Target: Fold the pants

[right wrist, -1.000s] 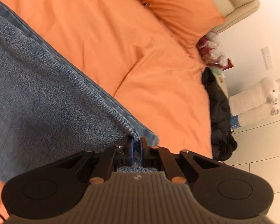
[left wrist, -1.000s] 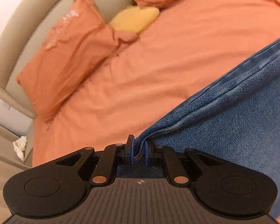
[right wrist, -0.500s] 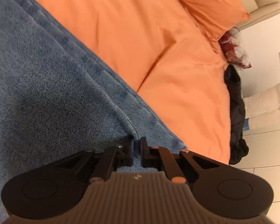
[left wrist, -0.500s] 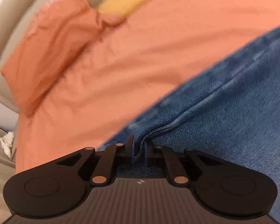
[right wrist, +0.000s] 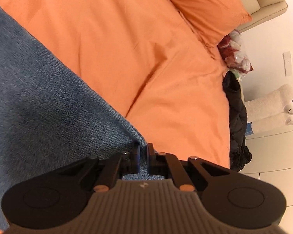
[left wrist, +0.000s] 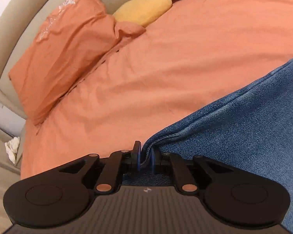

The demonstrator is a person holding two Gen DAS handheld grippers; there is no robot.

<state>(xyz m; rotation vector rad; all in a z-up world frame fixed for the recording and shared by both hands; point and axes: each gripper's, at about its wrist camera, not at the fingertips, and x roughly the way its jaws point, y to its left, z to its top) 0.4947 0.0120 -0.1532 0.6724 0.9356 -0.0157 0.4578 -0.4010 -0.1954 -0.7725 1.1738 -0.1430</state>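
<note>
Blue denim pants (left wrist: 244, 128) on the orange bed (left wrist: 166, 62), edge lifted. Left gripper (left wrist: 145, 158) fingers pinch a folded denim seam; right gripper (right wrist: 143, 156) fingers clamp the pants (right wrist: 39, 101) corner. Both point toward the orange pillows (left wrist: 62, 56), level and low over the bed (right wrist: 146, 48).

Blue denim pants (left wrist: 244, 136) on orange duvet (left wrist: 166, 68); yellow cushion (left wrist: 144, 9).
</note>
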